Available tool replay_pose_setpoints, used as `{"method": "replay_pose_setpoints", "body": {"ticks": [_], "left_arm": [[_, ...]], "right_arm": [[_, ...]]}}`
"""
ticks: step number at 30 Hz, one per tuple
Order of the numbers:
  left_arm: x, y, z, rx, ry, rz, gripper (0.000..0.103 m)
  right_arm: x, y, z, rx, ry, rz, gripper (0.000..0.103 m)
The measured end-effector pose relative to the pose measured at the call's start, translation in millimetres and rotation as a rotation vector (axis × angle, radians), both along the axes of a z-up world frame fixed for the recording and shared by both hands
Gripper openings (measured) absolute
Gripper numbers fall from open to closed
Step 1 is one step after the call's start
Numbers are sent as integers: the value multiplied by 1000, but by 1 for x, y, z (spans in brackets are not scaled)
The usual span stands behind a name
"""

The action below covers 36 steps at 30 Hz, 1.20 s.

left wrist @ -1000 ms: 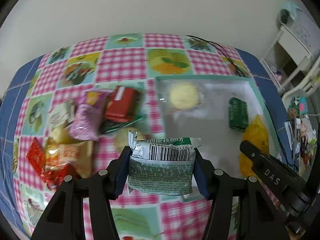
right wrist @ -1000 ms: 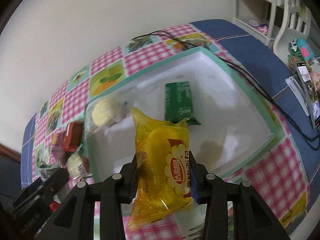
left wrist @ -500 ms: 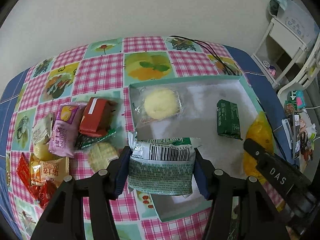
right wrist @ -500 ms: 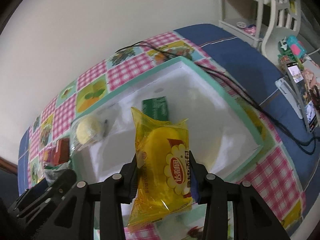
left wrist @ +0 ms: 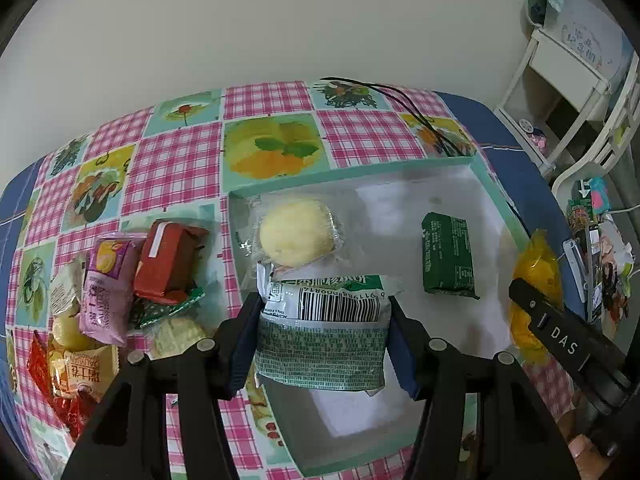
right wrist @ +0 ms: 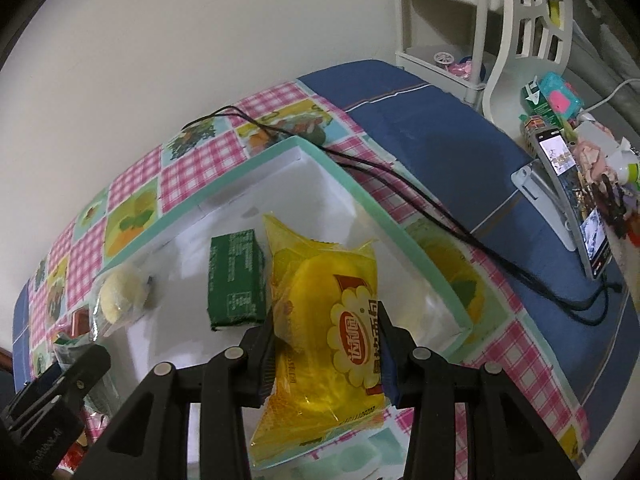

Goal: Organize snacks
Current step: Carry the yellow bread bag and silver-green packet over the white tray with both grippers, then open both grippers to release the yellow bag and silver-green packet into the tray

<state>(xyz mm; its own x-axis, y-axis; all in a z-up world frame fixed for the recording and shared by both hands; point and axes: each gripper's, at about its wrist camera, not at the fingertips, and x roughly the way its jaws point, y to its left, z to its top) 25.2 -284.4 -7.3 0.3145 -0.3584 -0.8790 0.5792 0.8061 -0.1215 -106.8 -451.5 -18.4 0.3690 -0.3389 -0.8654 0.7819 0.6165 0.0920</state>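
Observation:
My left gripper (left wrist: 324, 340) is shut on a green and white snack packet (left wrist: 324, 320) with a barcode, held above the near left part of a white box with a teal rim (left wrist: 352, 168). My right gripper (right wrist: 326, 344) is shut on a yellow cake packet (right wrist: 328, 320), held over the box's near right side (right wrist: 384, 216). In the box lie a round pale cake in clear wrap (left wrist: 296, 236) and a dark green packet (left wrist: 448, 260). The yellow packet also shows at the right of the left wrist view (left wrist: 536, 276).
A pile of loose snacks lies left of the box: a red packet (left wrist: 168, 260), a pink one (left wrist: 108, 284), orange and red ones (left wrist: 76, 368). A black cable (right wrist: 400, 184) crosses the chequered tablecloth past the box's far corner. A phone on a stand (right wrist: 568, 200) and clutter stand right.
Both grippers have moved with their packets over the box; the left one has shifted right from the snack pile, and the box now lies under both.

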Motion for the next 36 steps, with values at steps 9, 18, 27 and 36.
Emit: {"method": "replay_pose_setpoints", "body": {"ticks": [9, 18, 27, 36], "left_arm": [[3, -14, -9, 6, -11, -18, 60], [6, -23, -14, -2, -15, -36, 64], [5, -21, -5, 6, -27, -43, 83], [16, 5, 3, 55, -30, 47, 97]], "right_arm": [[5, -12, -3, -14, 2, -11, 44], [9, -20, -10, -11, 14, -21, 44], [12, -17, -9, -5, 25, -15, 61], [16, 4, 4, -34, 35, 18, 98]]}}
